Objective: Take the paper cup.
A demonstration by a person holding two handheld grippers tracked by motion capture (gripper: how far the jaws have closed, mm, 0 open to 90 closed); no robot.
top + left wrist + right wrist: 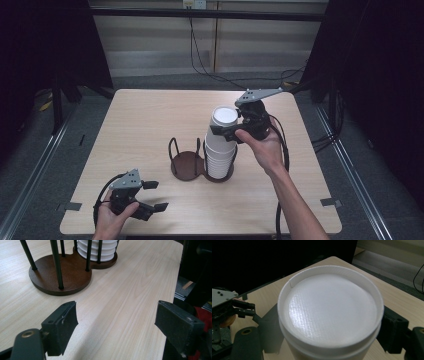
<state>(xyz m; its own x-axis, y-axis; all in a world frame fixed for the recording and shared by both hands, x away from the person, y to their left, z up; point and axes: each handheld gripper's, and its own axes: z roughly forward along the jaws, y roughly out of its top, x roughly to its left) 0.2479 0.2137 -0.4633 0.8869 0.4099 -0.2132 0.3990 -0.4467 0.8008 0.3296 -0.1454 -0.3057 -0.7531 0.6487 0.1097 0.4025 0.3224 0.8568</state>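
A dark wooden cup holder with black rods stands mid-table; its left bay is bare. The right bay holds a tall stack of white upturned cups. My right gripper is at the top of the stack, shut on the topmost cup. In the right gripper view that cup's flat bottom faces the camera, with a black jaw on either side. My left gripper is near the table's front left corner, open, with bare tabletop between its jaws.
The light wooden table has free room left of and behind the holder. Its right edge runs close past the left gripper's far jaw. Black cables lie on the floor behind, and dark curtains hang at both sides.
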